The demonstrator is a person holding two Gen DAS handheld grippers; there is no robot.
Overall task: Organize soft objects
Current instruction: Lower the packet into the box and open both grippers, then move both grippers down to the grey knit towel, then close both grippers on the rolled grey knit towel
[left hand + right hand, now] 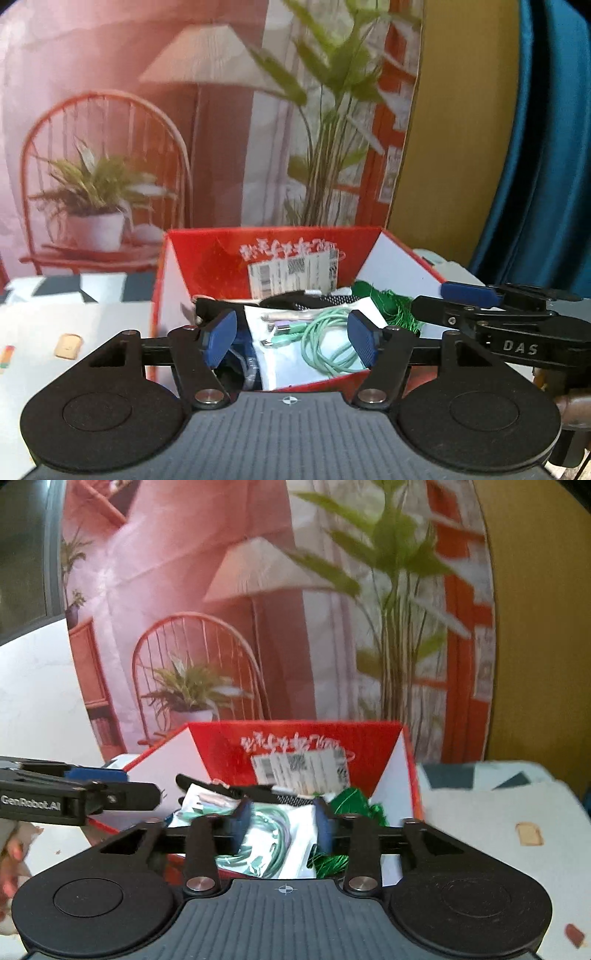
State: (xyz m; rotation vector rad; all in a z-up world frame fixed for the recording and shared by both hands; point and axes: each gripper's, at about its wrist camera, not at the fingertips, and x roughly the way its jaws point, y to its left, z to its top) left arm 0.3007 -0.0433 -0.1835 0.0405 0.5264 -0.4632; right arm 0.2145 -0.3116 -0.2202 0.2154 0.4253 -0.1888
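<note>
A clear plastic bag of coiled mint-green cable (325, 347) lies in the open red cardboard box (273, 254), beside shiny green tinsel (391, 306). The left tongs (291, 341) stand spread over it, holding nothing; the right tongs (282, 827) likewise, pads clear of the bag. Only the right view shows fingers (9, 882) at its left edge. The table (74, 321) wears a pale patterned cloth before a printed backdrop (110, 92).

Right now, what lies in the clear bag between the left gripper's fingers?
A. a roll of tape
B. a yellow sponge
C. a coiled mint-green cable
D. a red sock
C: the coiled mint-green cable shows through the clear bag inside the red box.
</note>
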